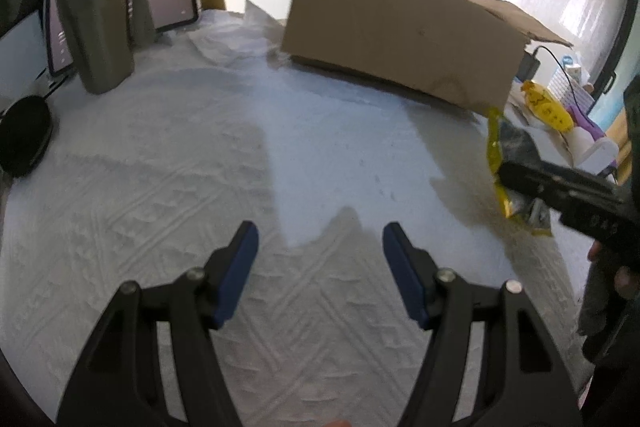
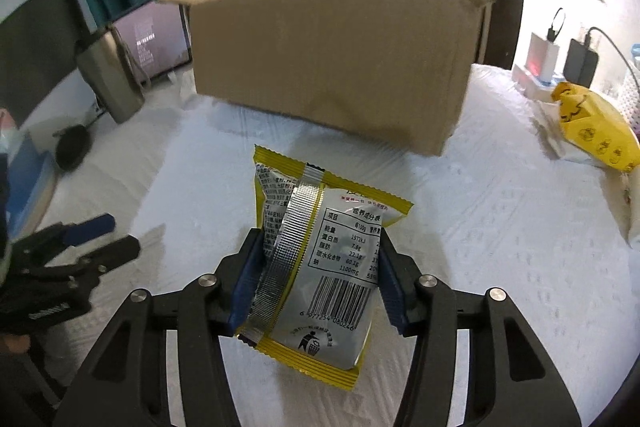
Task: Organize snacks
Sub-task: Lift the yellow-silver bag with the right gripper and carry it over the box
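Left wrist view first: I had the metal tumbler point(image 1: 98, 27) at far left on the white cloth point(image 1: 200, 155), my left gripper point(image 1: 320, 259) spread wide over bare cloth, the cardboard box point(image 1: 400, 39) beyond it. Farther right, my right gripper point(image 2: 318, 263) pinched the snack packet point(image 2: 320, 267) by its sides, barcode up, just in front of the box, with a yellow bag point(image 2: 596, 131) at far right.

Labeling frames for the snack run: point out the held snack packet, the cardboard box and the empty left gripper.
snack packet point(image 2: 332, 259), right wrist view, silver back panel.
cardboard box point(image 2: 328, 59), right wrist view, front wall.
left gripper point(image 1: 320, 267), left wrist view, open gap between fingertips.
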The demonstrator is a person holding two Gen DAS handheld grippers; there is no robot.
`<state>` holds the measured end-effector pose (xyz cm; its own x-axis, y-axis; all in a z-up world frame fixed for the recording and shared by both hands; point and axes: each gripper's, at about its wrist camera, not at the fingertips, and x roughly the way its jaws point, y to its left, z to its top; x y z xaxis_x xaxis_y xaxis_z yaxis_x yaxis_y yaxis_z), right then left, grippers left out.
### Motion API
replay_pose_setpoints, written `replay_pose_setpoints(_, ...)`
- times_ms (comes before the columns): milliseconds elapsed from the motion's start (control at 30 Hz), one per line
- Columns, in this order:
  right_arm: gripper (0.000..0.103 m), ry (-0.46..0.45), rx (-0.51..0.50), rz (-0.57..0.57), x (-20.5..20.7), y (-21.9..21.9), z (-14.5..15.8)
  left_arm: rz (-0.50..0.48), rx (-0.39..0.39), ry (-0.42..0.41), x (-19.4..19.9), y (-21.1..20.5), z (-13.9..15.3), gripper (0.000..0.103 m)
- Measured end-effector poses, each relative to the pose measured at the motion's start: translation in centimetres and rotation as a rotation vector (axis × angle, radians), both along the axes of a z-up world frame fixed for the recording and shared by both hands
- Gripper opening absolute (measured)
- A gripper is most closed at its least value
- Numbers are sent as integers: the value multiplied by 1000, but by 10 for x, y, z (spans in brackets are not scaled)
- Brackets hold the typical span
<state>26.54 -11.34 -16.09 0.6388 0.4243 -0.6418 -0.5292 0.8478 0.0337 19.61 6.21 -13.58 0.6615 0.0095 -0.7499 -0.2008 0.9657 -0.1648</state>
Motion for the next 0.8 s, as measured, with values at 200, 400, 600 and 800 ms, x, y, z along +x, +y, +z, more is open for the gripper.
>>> replay_pose_setpoints(200, 56, -36, 39, -5, -5, -18, 23, -45, 31, -22, 10, -18, 16, 66)
replay_pose_setpoints(400, 56, -68, 72, -2, -2, -31, 46, -73, 57, -58, 27, -28, 36, 66)
replay_pose_setpoints(600, 56, -118, 87, 4, 9, -39, 74, -117, 89, -112, 51, -40, 61, 66)
replay_pose_setpoints(800, 56, -162, 87, 15, 25, -37, 98, -147, 110, -173, 75, -44, 87, 66)
